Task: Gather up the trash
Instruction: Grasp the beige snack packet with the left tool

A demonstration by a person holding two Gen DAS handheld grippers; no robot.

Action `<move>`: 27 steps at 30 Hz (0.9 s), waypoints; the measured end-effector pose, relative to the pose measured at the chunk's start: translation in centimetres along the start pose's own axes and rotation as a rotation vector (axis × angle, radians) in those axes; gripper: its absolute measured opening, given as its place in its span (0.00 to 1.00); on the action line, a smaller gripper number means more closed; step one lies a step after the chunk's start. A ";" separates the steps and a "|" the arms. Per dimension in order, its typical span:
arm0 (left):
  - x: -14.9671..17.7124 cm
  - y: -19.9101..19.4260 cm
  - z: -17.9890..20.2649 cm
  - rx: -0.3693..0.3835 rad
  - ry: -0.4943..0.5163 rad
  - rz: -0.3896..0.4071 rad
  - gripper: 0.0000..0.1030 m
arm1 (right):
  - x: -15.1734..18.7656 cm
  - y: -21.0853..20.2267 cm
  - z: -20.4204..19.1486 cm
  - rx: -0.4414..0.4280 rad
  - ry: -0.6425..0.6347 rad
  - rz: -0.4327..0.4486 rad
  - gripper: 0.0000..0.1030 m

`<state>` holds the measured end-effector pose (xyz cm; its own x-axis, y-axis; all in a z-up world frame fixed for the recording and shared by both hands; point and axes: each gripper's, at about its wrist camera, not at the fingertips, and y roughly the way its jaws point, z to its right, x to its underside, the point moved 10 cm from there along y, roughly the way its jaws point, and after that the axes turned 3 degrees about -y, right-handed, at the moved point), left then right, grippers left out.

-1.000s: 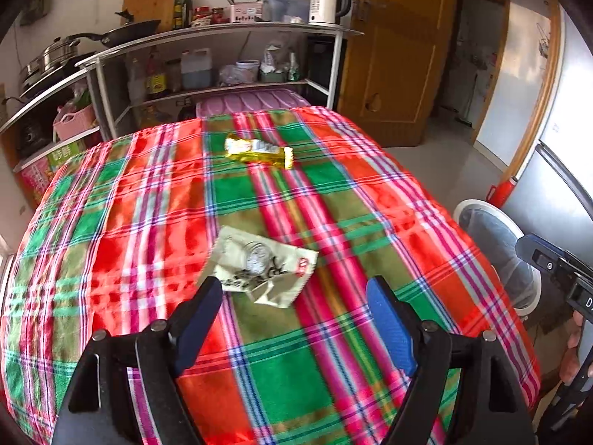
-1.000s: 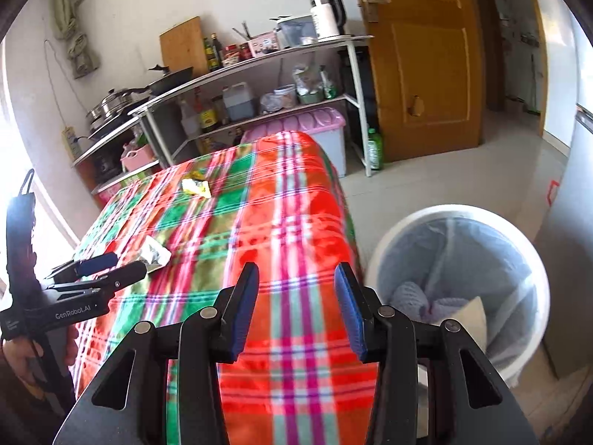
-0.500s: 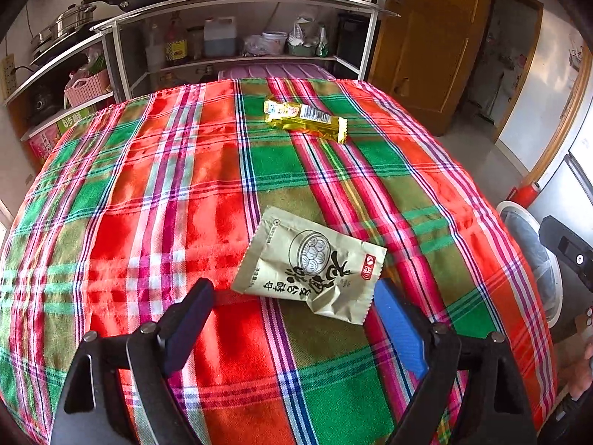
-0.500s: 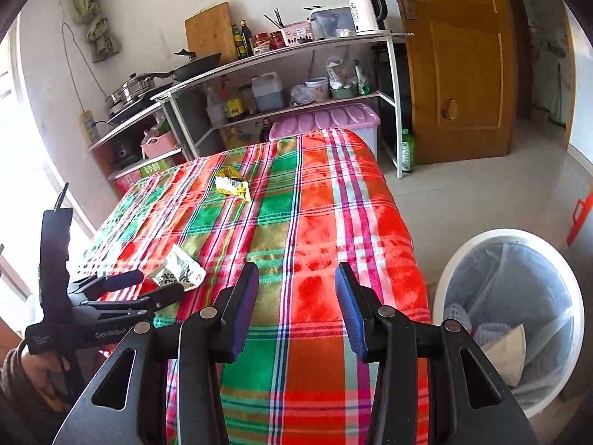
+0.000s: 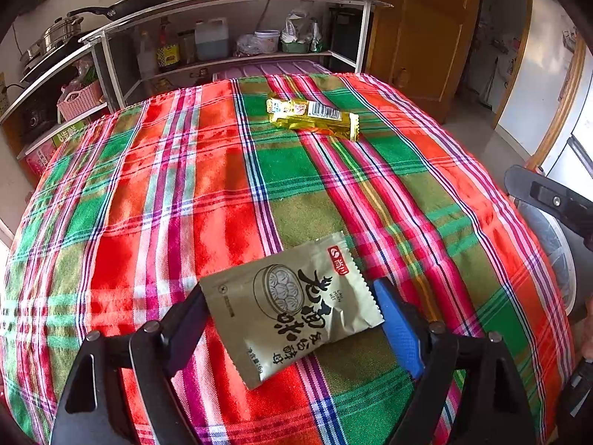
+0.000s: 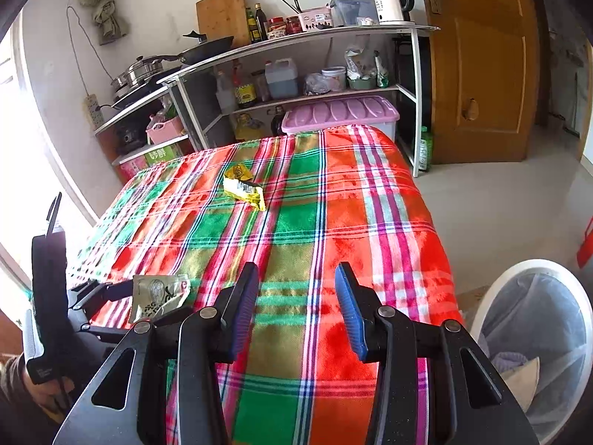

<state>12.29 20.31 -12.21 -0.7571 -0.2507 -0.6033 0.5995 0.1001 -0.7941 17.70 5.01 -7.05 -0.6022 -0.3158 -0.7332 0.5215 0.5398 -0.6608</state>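
So the counter (image 5: pixel 229 185) is covered all over with a loud plaid cloth (image 6: pixel 333 222), red, green and pink stripes, hanging down over the edges. Two bits of trash lie on it. A yellow wrapper (image 5: pixel 313 118) with a barcode sits toward the far end, sort of slanted. A tan snack packet (image 5: pixel 291 309) with black lettering and a round drawing sits at the near end, well apart from the yellow one. On the floor (image 6: pixel 500 204) just beside the counter's near corner there's a white bin (image 6: pixel 533 337) with a liner.
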 end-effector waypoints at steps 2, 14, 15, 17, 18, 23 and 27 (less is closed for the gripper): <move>0.0 -0.1 0.0 0.003 0.009 0.001 0.82 | -0.2 0.7 -0.4 -0.005 -0.001 -0.008 0.43; -0.7 -1.2 -1.0 0.044 0.004 0.045 0.54 | -2.6 5.1 -2.7 -0.021 -0.071 -0.045 0.43; -0.8 -1.3 -1.1 0.052 -0.002 0.047 0.52 | -2.9 5.5 -3.0 -0.029 -0.077 -0.048 0.43; -0.9 -1.6 -1.2 0.054 -0.006 0.060 0.42 | -3.5 6.5 -3.8 -0.051 -0.100 -0.049 0.43; -1.0 -1.6 -1.3 0.054 -0.009 0.063 0.42 | -3.7 7.0 -4.2 -0.059 -0.114 -0.051 0.43; -1.4 -1.4 -2.2 0.075 -0.047 0.070 0.35 | -5.0 9.7 -5.6 -0.080 -0.162 -0.057 0.43; -1.7 -1.1 -3.2 0.061 -0.085 0.082 0.33 | -6.2 11.4 -6.3 -0.084 -0.195 -0.055 0.43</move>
<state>12.09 23.75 -10.49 -0.6815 -0.3250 -0.6557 0.6754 0.0658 -0.7346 23.57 18.07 -9.01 -0.4959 -0.4868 -0.7191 0.4336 0.5786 -0.6908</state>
